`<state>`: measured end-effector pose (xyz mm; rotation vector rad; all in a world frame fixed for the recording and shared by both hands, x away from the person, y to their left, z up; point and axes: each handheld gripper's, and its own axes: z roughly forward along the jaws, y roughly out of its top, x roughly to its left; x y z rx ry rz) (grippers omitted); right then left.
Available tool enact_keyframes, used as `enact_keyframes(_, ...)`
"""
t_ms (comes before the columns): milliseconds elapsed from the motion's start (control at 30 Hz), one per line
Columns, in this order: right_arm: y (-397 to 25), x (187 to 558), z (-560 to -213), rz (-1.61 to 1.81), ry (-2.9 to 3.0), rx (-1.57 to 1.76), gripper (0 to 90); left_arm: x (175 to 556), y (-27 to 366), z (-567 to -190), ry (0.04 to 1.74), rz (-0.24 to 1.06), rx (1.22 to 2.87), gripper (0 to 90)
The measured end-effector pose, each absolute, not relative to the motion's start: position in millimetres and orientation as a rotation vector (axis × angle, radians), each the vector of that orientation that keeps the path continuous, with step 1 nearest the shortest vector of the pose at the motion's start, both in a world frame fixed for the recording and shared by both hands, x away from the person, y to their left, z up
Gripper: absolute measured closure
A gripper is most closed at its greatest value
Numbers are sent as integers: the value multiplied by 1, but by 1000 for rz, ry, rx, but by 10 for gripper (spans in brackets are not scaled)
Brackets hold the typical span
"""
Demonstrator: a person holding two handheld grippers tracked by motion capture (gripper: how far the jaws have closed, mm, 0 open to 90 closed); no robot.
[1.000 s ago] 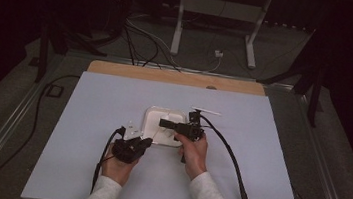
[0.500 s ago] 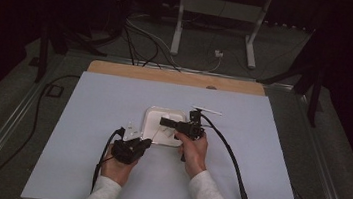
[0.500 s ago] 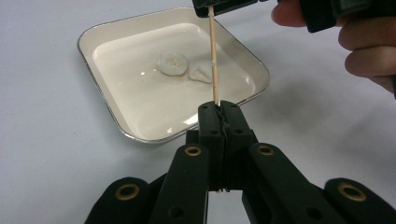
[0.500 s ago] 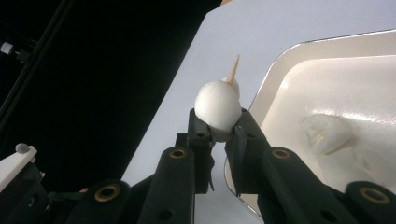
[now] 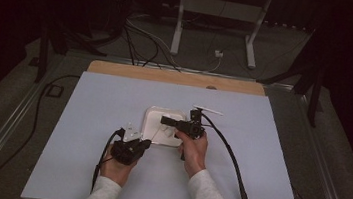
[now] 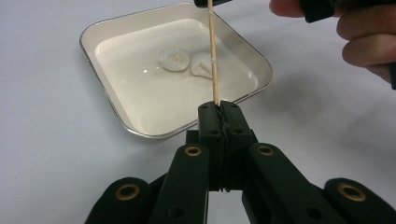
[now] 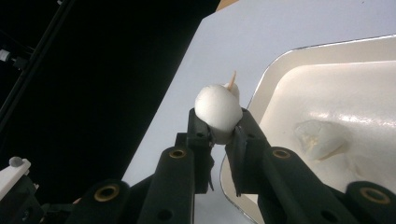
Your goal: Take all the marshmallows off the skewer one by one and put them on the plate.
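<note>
Near the desk's front-middle, the left gripper (image 6: pixel 218 112) clamps its jaws on a wooden skewer (image 6: pixel 213 56). Little has shifted: the right gripper (image 7: pixel 219 128) still pinches a white dumpling (image 7: pixel 218 112) on the tip, above the tray (image 6: pixel 116 116), so threading seems underway.

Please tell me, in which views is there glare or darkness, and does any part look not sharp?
Left gripper view: glare on the glossy tray; the left tool holding the skewer is sharp. Right gripper view: black background, white ball brightly lit. High view: surroundings dark, the table evenly lit.
</note>
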<state>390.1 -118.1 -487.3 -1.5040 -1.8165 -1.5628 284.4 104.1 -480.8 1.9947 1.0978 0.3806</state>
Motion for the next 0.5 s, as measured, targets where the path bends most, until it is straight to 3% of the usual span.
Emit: enact_keyframes(500,-122,395,-486,-1566,-1814,-1520,797,281,108,-482,1101,375,2011,900)
